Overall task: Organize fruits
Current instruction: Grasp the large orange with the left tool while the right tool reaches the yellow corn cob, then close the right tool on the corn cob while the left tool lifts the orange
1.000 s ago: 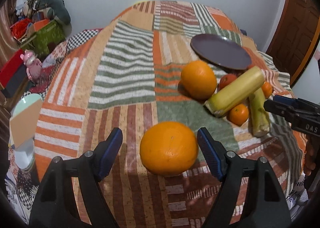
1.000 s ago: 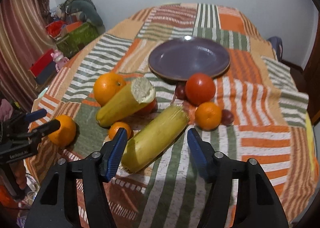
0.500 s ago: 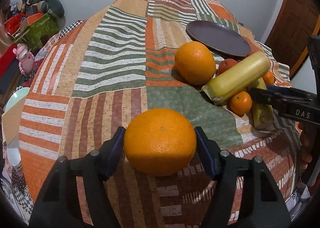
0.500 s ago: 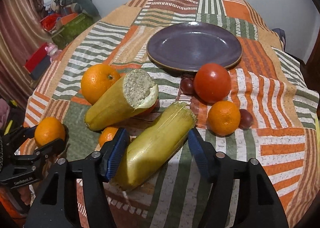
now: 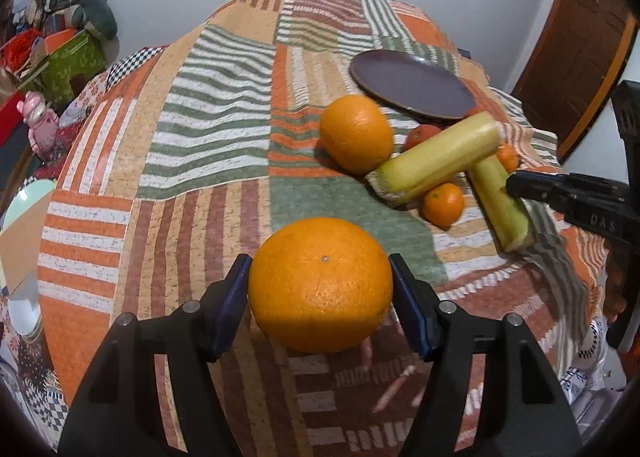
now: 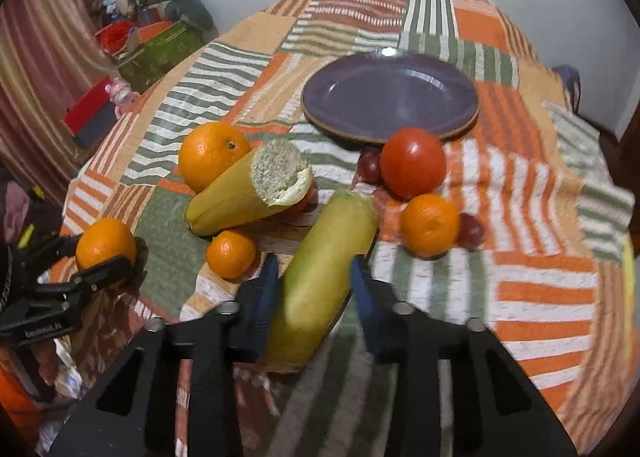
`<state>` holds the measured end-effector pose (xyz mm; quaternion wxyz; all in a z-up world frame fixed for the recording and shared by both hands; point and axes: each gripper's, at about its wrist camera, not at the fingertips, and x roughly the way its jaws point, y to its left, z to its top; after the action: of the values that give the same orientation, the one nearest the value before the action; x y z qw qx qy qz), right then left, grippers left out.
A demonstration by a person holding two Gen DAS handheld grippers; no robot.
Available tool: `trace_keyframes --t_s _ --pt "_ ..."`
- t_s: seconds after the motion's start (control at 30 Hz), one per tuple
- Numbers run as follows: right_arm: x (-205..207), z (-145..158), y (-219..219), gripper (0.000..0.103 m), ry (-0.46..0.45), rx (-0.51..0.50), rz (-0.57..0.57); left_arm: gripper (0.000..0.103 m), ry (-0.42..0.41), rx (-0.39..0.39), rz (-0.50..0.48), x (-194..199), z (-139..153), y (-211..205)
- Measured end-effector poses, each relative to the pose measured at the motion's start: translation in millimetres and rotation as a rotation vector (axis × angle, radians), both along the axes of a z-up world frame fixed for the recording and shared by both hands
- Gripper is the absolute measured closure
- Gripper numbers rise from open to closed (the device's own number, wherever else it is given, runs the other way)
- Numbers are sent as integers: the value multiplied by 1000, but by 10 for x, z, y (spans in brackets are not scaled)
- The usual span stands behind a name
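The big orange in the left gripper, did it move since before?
Yes. The big orange, clamped in the left hand-held gripper, has lifted off the striped tablecloth and hangs nearer the camera, lower against the purple plate.

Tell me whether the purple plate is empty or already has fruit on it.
Empty. The purple plate shows bare glaze across its whole surface; the tomato sits on the cloth just in front of it.

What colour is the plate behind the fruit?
Purple, with a brownish rim; the plate shows best in the right wrist view.
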<state>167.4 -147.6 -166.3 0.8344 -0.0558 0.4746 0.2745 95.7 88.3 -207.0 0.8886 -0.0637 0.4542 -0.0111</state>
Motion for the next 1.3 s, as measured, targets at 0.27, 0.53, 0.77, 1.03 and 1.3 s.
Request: trace_keyframes --t_s 0.27,0.53,0.77,1.03,1.3 --pt "117 -42 -50 80 57 22 -17 36 -16 4 -15 -24 125 -115" --pt "209 -297 190 54 127 68 -8 36 -34 16 -12 -61 226 -115" --pt "134 -209 62 64 119 48 29 36 -53 15 -16 -72 299 -134" --pt "89 -234 39 64 126 -42 97 36 -60 17 -29 -43 330 -231" --pt "70 -298 40 66 70 -29 44 36 -68 42 -32 15 413 -253"
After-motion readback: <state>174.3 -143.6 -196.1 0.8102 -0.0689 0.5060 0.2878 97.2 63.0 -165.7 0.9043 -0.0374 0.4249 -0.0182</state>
